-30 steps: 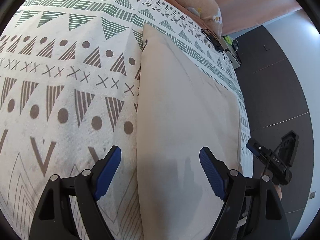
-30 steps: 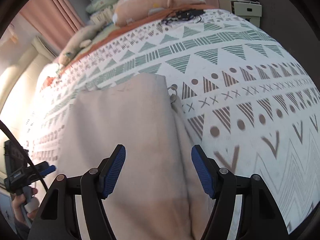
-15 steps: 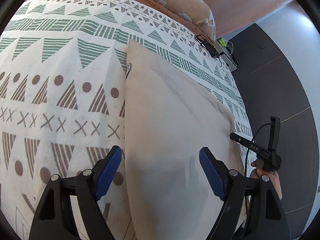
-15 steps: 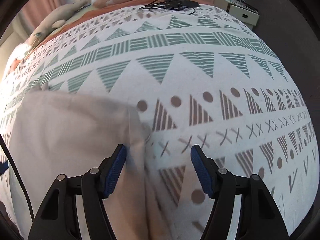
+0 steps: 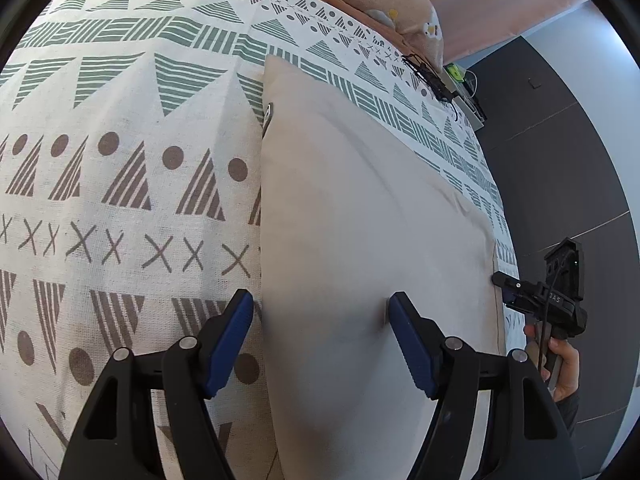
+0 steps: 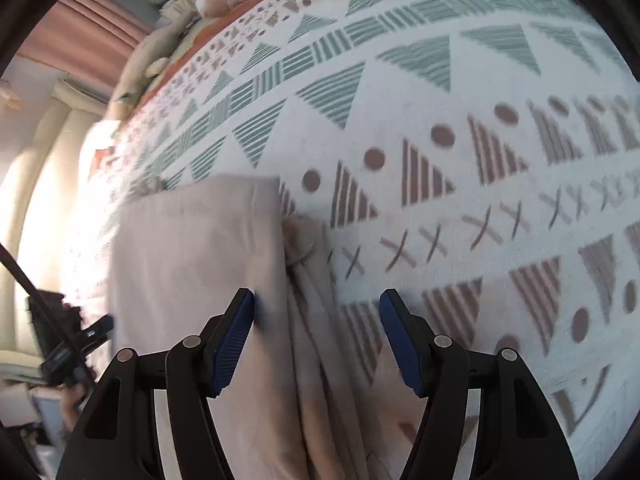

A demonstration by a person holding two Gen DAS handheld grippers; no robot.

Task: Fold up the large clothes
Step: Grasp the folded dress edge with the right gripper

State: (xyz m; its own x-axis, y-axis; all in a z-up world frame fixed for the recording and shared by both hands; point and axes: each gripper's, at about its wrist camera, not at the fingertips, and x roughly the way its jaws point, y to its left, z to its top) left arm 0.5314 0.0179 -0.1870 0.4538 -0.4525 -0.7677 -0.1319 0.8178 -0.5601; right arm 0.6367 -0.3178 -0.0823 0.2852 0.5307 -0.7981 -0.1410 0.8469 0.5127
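A beige garment (image 5: 360, 240) lies folded flat into a long strip on a patterned bedspread (image 5: 120, 200). A metal ring (image 5: 268, 114) shows at its left edge near the far end. My left gripper (image 5: 322, 312) is open and empty, low over the near part of the garment by its left edge. In the right wrist view the garment (image 6: 192, 272) shows layered edges on its right side. My right gripper (image 6: 316, 312) is open and empty, astride those layered edges. Each gripper appears in the other's view, the right one (image 5: 552, 300) and the left one (image 6: 68, 344).
The bedspread (image 6: 440, 100) has green and brown triangles, dots and crosses. A peach pillow (image 5: 384, 4) and a black cable (image 5: 428, 78) lie at the far end. Plush toys (image 6: 160, 60) line the bed's far side. Dark floor (image 5: 560, 160) lies beyond the bed's right edge.
Both grippers stayed open. The left gripper moved closer to the garment's left edge. The right gripper swung back over the garment's layered right edge; its view is motion-blurred.
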